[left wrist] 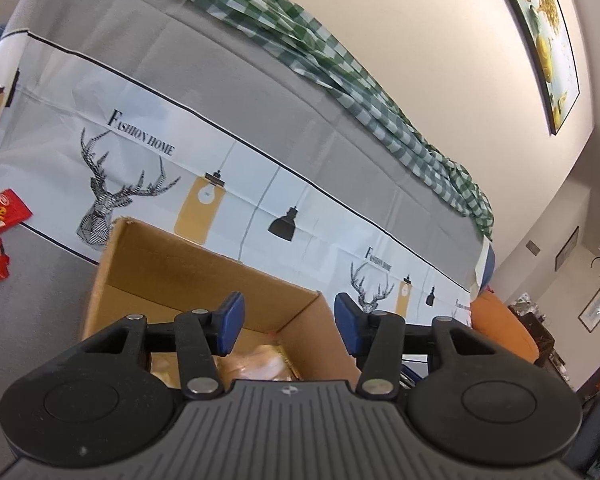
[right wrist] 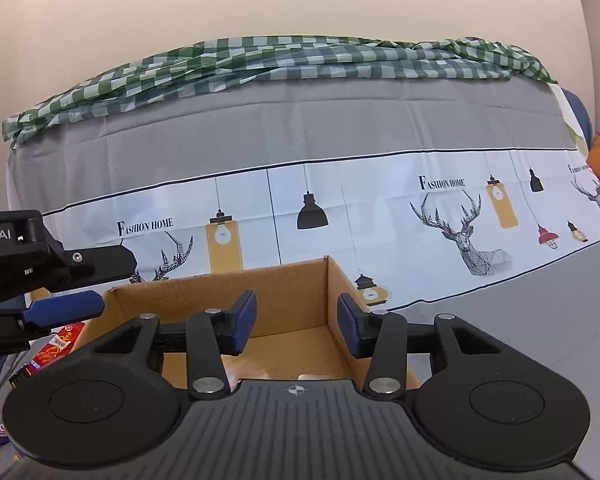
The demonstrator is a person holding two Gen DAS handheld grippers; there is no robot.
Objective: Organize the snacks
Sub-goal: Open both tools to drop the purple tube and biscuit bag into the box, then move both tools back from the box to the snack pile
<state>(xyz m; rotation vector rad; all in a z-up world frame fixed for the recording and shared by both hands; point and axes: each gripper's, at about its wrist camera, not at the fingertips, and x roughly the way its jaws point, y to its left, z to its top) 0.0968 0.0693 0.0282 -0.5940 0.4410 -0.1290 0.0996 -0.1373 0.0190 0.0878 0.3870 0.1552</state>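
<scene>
The left gripper point(left wrist: 288, 322) is held over the near side of an open cardboard box point(left wrist: 204, 264), with its blue pads spread apart and nothing caught between them. Just below and ahead of its fingers, a snack in a pale golden wrapper point(left wrist: 260, 364) is seen lying on the floor of the box. Well off to the left of this gripper, outside the box, red snack packets point(left wrist: 0, 216) are scattered on the grey surface. Beyond the box, a tablecloth point(left wrist: 260, 184) printed with deer heads, hanging lamps and the words "FASHION HOME" is spread flat, and a bunched green checked cloth point(left wrist: 340, 68) lies at its far edge, against the wall. A framed picture point(left wrist: 540, 40) is hung on the wall, up and to the right of the gripper.

The right gripper point(right wrist: 296, 322) is likewise poised above the same box point(right wrist: 220, 292), pointed towards its far right inner corner. Its pads are parted, and only empty air and the cardboard wall are seen between them. A small pale edge of something point(right wrist: 310, 377) is glimpsed on the box floor just beneath it; what it is cannot be told. To the left of this gripper, the left gripper point(right wrist: 64, 306) is seen side-on at the left rim of the box. More red and purple snack packets point(right wrist: 54, 348) lie below it, outside the box.
</scene>
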